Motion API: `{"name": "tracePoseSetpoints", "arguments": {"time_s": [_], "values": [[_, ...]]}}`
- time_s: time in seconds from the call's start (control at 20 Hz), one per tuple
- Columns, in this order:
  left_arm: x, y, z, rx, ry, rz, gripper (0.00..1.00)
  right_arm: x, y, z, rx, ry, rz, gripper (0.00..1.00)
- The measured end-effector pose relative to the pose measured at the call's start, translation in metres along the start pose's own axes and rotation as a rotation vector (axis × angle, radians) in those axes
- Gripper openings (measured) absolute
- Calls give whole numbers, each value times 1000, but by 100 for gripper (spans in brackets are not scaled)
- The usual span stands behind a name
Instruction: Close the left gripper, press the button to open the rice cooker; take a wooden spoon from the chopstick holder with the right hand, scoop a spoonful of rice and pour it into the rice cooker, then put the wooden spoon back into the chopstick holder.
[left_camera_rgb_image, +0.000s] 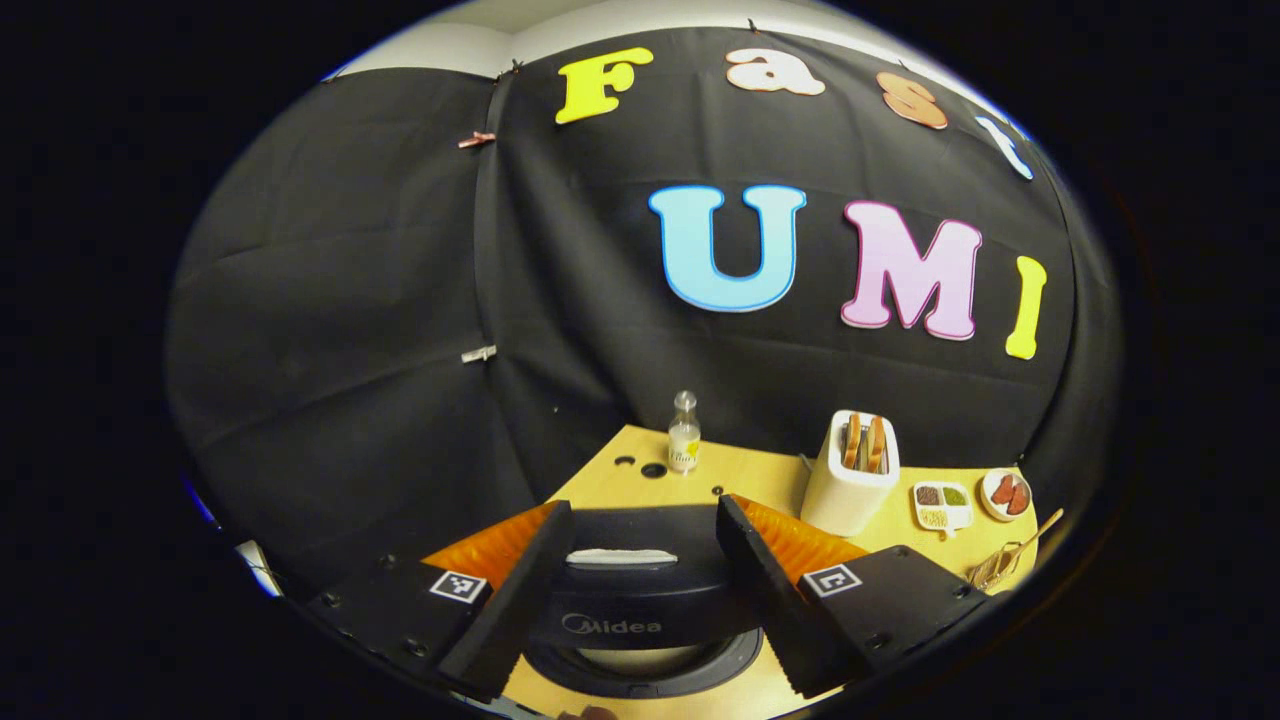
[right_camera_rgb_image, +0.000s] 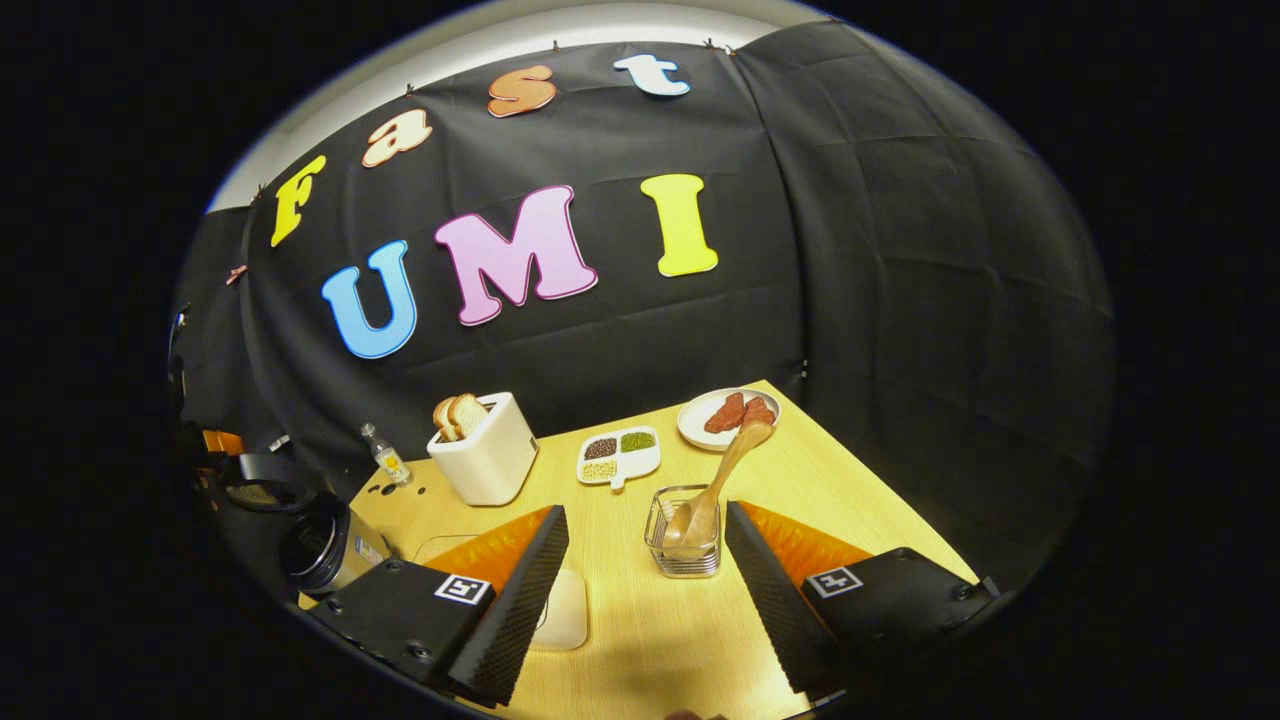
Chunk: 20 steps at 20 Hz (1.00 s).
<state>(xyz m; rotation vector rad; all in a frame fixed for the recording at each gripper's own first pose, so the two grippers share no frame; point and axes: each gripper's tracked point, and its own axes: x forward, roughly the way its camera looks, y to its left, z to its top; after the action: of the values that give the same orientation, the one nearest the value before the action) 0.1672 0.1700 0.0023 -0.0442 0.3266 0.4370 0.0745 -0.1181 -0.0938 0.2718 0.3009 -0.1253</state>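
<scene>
Step one: your left gripper (left_camera_rgb_image: 632, 560) hangs wide-jawed over the rice cooker (left_camera_rgb_image: 640, 620); shut it before pressing. Right gripper (right_camera_rgb_image: 645, 570) gapes near the wooden spoon (right_camera_rgb_image: 715, 485).

Black gripper bodies, square markers (left_camera_rgb_image: 458, 586)

You have a black rice cooker (left_camera_rgb_image: 640, 600), a white toaster (right_camera_rgb_image: 487, 450) and a pale wooden spoon (right_camera_rgb_image: 722, 478) on your yellowish wood-grain table (right_camera_rgb_image: 850, 480).

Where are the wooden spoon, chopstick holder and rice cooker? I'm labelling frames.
wooden spoon (right_camera_rgb_image: 722, 475), right gripper view, mid handle.
chopstick holder (right_camera_rgb_image: 684, 565), right gripper view, front wall.
rice cooker (left_camera_rgb_image: 640, 590), left gripper view, lid front.
</scene>
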Motion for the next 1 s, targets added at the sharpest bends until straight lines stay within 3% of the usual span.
{"name": "tracePoseSetpoints", "arguments": {"time_s": [0.15, 0.65, 0.7, 1.0], "values": [[-1, 6, -41, -10, 62, 20, 100, 2, 2, -4, -9, 26, 32, 99], [-10, -8, -141, 18, 107, -31, 100, 10, 13, -12, -52, 72, 119, 98], [-8, -8, -137, 29, 62, -40, 100, 10, 14, -11, -54, 74, 128, 98], [-10, -12, -151, -7, 99, -14, 100, 14, 8, -17, -74, 102, 180, 98]]}}
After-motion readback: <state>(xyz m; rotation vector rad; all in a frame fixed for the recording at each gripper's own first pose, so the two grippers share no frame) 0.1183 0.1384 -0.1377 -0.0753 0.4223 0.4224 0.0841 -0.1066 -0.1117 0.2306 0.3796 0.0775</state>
